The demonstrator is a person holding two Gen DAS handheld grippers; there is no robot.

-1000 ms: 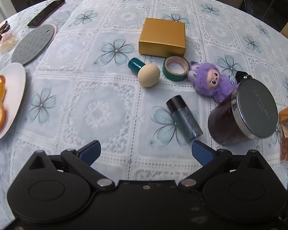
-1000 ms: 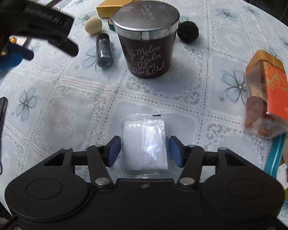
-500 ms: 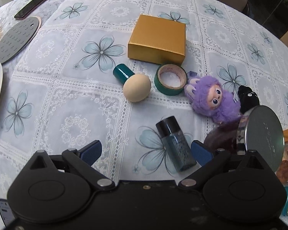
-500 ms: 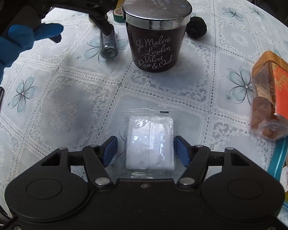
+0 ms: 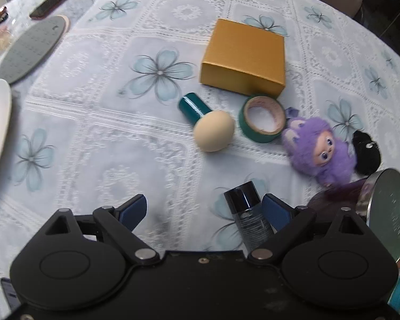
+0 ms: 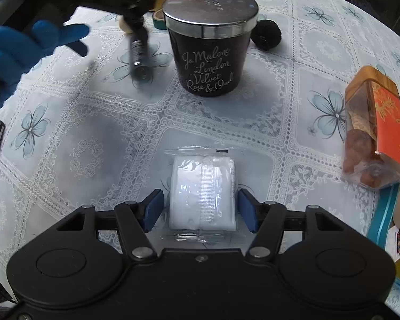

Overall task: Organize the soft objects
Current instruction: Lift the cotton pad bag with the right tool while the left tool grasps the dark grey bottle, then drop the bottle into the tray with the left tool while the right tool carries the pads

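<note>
Straddling a wrapped white pad (image 6: 204,192), light, squashy and slippery, the right tongs (image 6: 201,209) are released; left tongs (image 5: 204,209), released, face a purple doll (image 5: 320,149) at two o'clock.

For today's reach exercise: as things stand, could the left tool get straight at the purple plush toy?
Probably not straight ahead. The left tool is open, but the dark bottle lies by its right finger and the plush toy sits off right, against the candle jar.
</note>
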